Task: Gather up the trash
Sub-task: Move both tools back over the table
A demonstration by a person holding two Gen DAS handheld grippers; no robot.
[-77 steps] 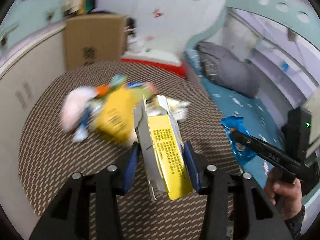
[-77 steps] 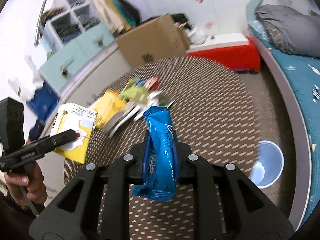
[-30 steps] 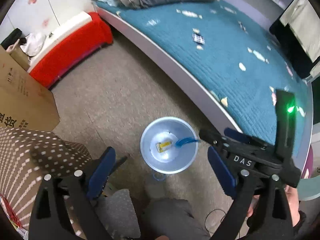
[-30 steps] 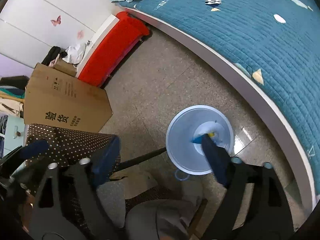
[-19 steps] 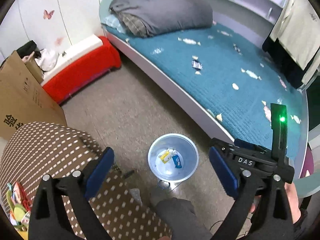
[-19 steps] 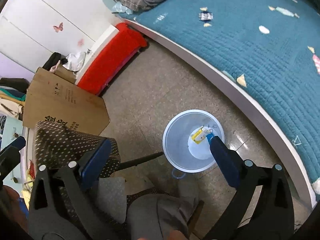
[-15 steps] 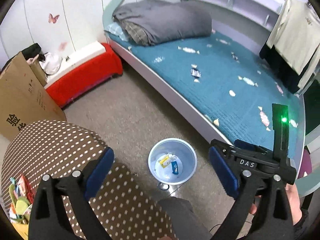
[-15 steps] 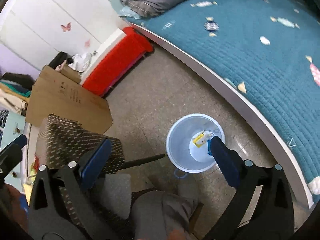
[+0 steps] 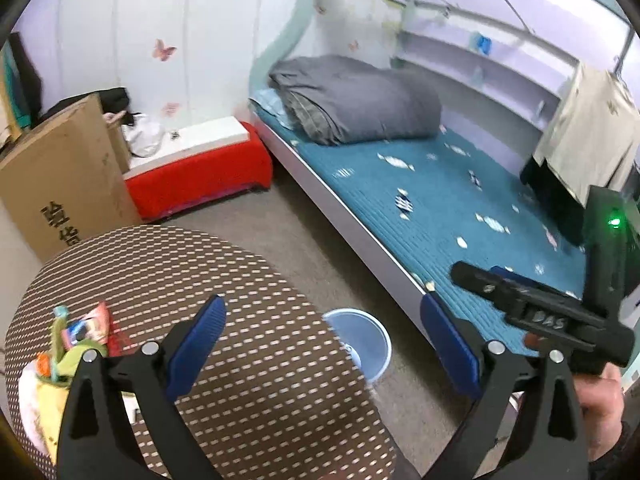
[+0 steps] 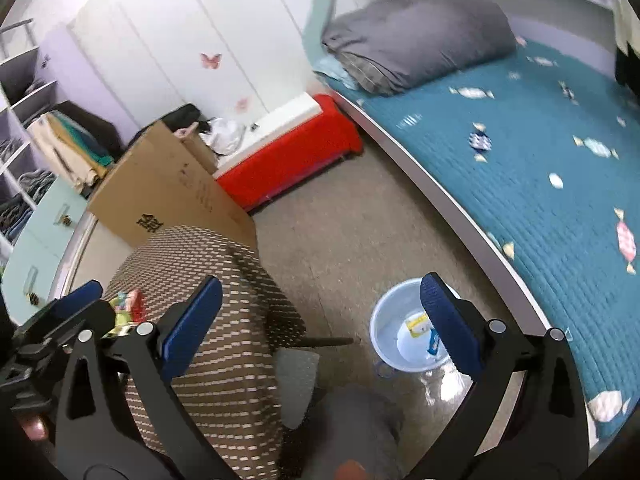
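A pale blue trash bin [image 10: 404,344] stands on the floor between the round table and the bed; it also shows in the left wrist view [image 9: 360,340]. Inside it lie a yellow carton [image 10: 416,326] and a blue wrapper [image 10: 433,342]. A pile of colourful wrappers [image 9: 76,344] lies on the brown dotted tablecloth [image 9: 248,360] at the left; it also shows in the right wrist view [image 10: 128,306]. My left gripper [image 9: 324,344] is open and empty above the table's right side. My right gripper [image 10: 320,316] is open and empty above the floor beside the bin.
A bed with a teal cover [image 9: 440,200] and a grey duvet [image 9: 352,100] runs along the right. A cardboard box [image 9: 60,176] and a red-covered bench [image 9: 200,172] stand behind the table. My knee [image 10: 352,432] is below, next to the table.
Both grippers dropped the carton and the blue wrapper into the bin and stay open. Both views have since tilted up and back toward the table, so the wrapper pile shows again.
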